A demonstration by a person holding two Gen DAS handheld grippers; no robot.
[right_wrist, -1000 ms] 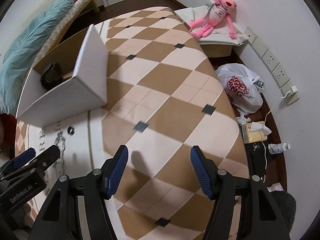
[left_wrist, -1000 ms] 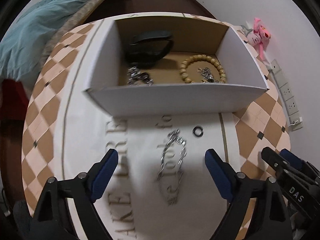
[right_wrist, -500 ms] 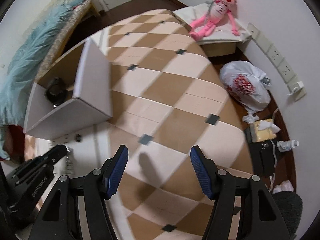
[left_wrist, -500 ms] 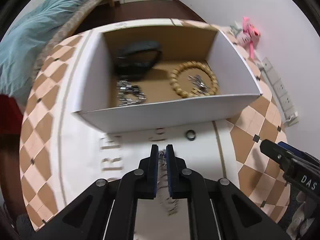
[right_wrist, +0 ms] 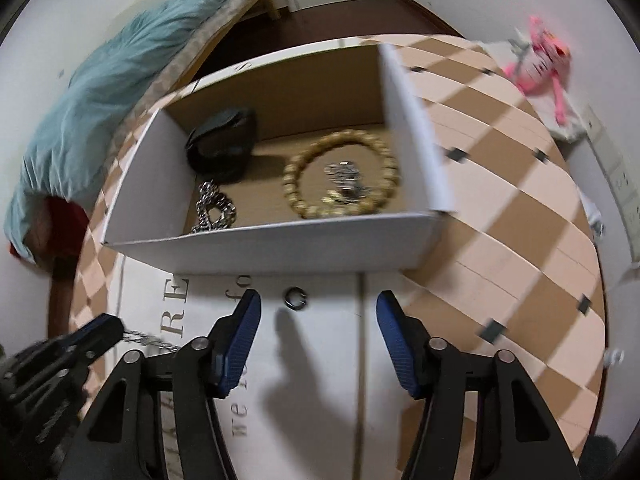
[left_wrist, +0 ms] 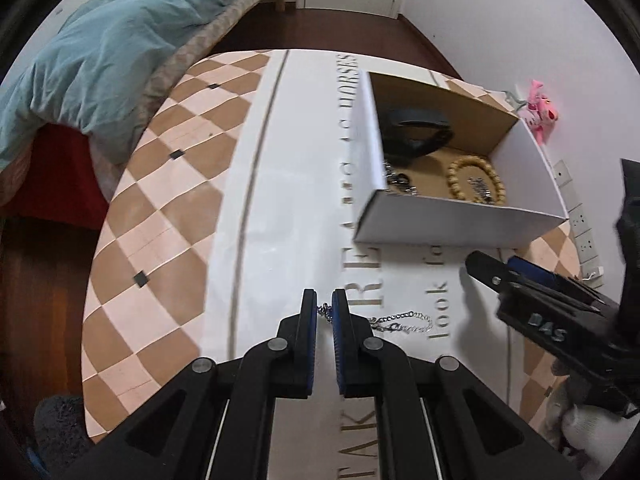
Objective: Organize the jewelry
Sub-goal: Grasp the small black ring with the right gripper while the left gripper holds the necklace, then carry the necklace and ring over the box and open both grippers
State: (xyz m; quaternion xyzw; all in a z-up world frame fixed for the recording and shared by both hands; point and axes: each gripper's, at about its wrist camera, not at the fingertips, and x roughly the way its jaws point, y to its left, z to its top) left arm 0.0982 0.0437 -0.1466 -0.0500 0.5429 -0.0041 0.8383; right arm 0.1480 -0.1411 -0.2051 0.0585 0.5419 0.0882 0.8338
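Silver links of a thin chain bracelet [left_wrist: 404, 322] sit clamped at one end between the pads of the left gripper [left_wrist: 325, 312], the rest trailing over the white printed cloth [left_wrist: 296, 200]. Lifting it clear before swinging toward the white cardboard box [right_wrist: 280, 248] should keep it from snagging the wall. The right gripper [right_wrist: 319, 332], empty, its jaws closing, hovers just short of a small dark ring [right_wrist: 295, 298]; centring on it first seems wise. Readable: "look" on the cloth, "DAS" on the gripper.
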